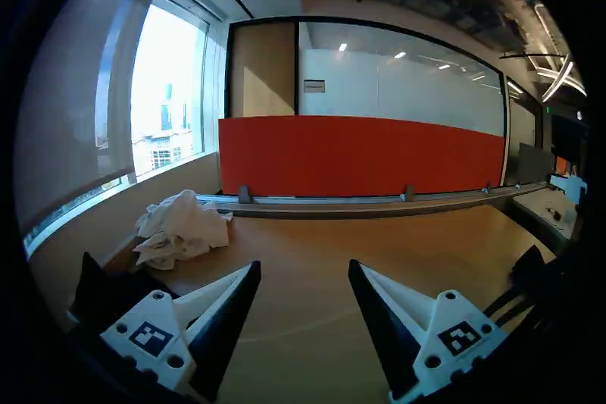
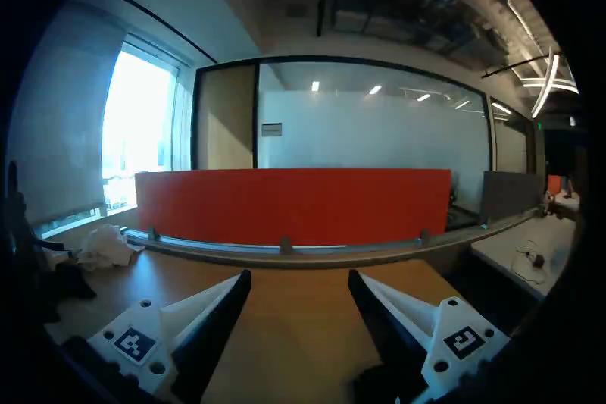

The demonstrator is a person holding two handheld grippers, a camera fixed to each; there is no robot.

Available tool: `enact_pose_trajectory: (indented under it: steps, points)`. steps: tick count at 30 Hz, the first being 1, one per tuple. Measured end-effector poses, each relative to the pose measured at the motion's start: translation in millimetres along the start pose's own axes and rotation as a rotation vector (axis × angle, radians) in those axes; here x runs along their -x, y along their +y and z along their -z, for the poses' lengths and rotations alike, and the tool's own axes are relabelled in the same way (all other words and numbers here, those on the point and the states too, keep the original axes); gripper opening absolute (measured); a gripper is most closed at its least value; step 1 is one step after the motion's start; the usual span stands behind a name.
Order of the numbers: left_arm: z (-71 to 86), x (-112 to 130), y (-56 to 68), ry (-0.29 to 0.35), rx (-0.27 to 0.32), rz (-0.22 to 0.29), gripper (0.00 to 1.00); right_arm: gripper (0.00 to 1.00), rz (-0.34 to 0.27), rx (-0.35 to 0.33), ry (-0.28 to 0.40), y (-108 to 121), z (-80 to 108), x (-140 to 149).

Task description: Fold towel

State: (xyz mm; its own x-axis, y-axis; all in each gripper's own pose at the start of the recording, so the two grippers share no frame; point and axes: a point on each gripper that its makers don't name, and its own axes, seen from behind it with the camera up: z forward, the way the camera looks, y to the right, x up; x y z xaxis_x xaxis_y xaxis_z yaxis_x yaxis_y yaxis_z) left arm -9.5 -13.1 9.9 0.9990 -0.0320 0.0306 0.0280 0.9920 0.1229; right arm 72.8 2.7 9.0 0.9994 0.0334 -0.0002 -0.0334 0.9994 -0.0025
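1. The towel [image 1: 182, 230] is a crumpled heap in the far-left corner of the surface [image 1: 363, 252], no clear long side.
2. Looks like the left tongs [image 1: 303, 266] are nearer and the right tongs [image 2: 299, 275] farther off. Both gape open, empty.

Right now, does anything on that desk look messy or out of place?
Only the white towel: it lies crumpled in a heap at the far left of the wooden desk, by the window, not spread flat. Nothing looks spilled or broken.
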Motion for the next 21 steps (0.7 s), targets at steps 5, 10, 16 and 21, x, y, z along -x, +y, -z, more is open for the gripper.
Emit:
enact_pose_trajectory:
  steps: [5, 10, 16, 21]
  points:
    - [-2.2, 1.9, -1.9, 0.016, 0.009, 0.006, 0.85, 0.99, 0.004, -0.004, -0.004, -2.2, -2.0, 2.7]
    - [-7.8, 7.7, -4.2, 0.039, 0.012, 0.007, 0.85, 1.00, 0.017, -0.001, 0.000, -5.0, -2.3, 3.0]
    - [-15.3, 18.2, -5.9, 0.067, 0.012, -0.004, 0.85, 0.99, 0.014, -0.006, 0.004, -10.1, -2.4, 5.9]
    - [-20.4, 28.3, -6.5, 0.090, 0.011, -0.015, 0.85, 1.00, 0.013, -0.006, 0.002, -12.0, -3.2, 10.1]
